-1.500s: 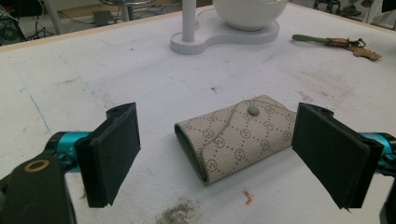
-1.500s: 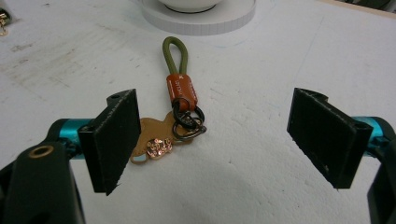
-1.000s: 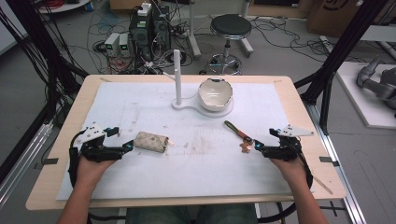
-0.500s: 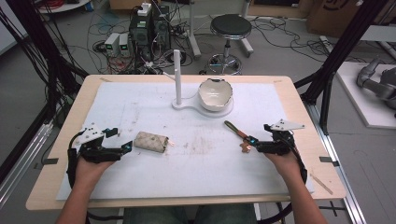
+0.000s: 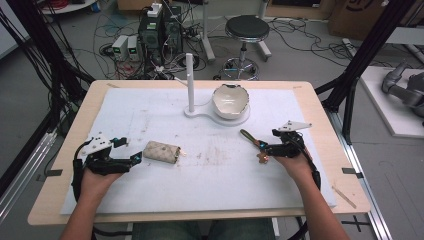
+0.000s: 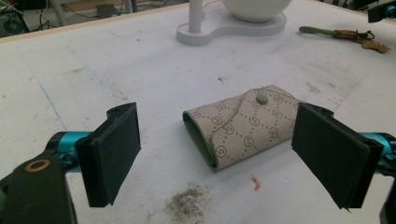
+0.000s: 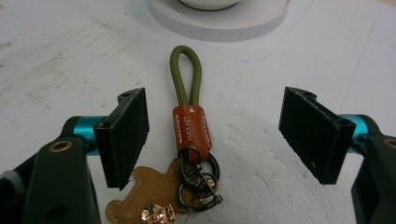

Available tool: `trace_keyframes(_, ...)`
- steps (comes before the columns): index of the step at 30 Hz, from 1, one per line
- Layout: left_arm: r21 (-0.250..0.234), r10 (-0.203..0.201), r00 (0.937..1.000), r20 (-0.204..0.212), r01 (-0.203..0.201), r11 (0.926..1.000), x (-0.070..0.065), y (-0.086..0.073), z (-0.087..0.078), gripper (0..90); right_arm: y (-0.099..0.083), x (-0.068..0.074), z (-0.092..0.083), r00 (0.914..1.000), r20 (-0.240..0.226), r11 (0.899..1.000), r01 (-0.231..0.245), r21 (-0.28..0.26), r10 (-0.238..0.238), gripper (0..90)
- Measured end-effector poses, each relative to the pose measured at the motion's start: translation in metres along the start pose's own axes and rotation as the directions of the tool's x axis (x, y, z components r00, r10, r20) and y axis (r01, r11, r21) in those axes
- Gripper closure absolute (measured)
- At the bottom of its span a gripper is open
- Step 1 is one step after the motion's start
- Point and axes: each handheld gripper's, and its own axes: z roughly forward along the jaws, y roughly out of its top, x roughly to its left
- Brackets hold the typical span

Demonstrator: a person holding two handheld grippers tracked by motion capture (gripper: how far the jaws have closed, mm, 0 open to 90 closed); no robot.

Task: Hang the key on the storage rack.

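**Both claws spread, each lined up on its own target**

Laid out on a white mat [image 5: 150, 210] covering the table [image 5: 320, 107]: stand [image 5: 192, 111] with post and bowl [image 5: 230, 100] at the far side, left alone for now. Nearer, at the left, patterned wallet [image 5: 161, 152] lying flat, snap flap up, squarely ahead of the left gripper [image 6: 219, 158], jaws wide and touching nothing. At the right, key strap [image 7: 189, 100] stretched out between the jaws of the right gripper [image 7: 215, 135], closing in just now yet clear of the leather tab: likely placed for a sideways pinch.

Cut off at the lower frame edge: bear charm [image 7: 149, 198] and rings. Tab lettering too small to read. Bowl interior partly hidden.
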Motion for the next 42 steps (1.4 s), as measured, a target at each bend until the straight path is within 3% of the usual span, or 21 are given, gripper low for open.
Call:
trace_keyframes(9, 0.01, 0.002, 1.0, 0.001, -0.002, 0.9999, 0.001, -0.001, 0.002, 15.5, -0.002, 0.003, 0.014, 0.9993, -0.009, 0.998, 0.036, 0.052, -0.036, 29.2)
trace_keyframes(13, 0.013, 0.003, 1.0, 0.001, -0.003, 0.9999, 0.0, -0.001, 0.002, 15.5, -0.002, 0.004, 0.018, 0.9982, -0.014, 0.996, 0.059, 0.06, -0.058, 36.3)
trace_keyframes(26, 0.027, 0.008, 1.0, 0.0, -0.008, 0.9996, -0.001, -0.002, 0.004, 15.5, -0.004, 0.001, 0.025, 0.9976, -0.033, 0.995, 0.063, 0.083, -0.061, 52.6)
trace_keyframes(32, 0.027, 0.009, 1.0, 0.002, -0.009, 0.9996, -0.001, -0.002, 0.004, 15.6, -0.005, 0.003, 0.027, 0.9939, -0.078, 0.992, 0.085, 0.091, -0.078, 68.8)
trace_keyframes(38, 0.028, 0.014, 0.9999, 0.001, -0.014, 0.9995, -0.002, -0.002, 0.004, 15.7, -0.005, 0.003, 0.027, 0.9931, -0.086, 0.992, 0.087, 0.089, -0.079, 72.9)
trace_keyframes(42, 0.03, 0.015, 0.9999, 0.0, -0.015, 0.9994, -0.002, -0.002, 0.003, 15.7, -0.004, 0.006, 0.025, 0.9913, -0.064, 0.988, 0.121, 0.092, -0.115, 76.7)
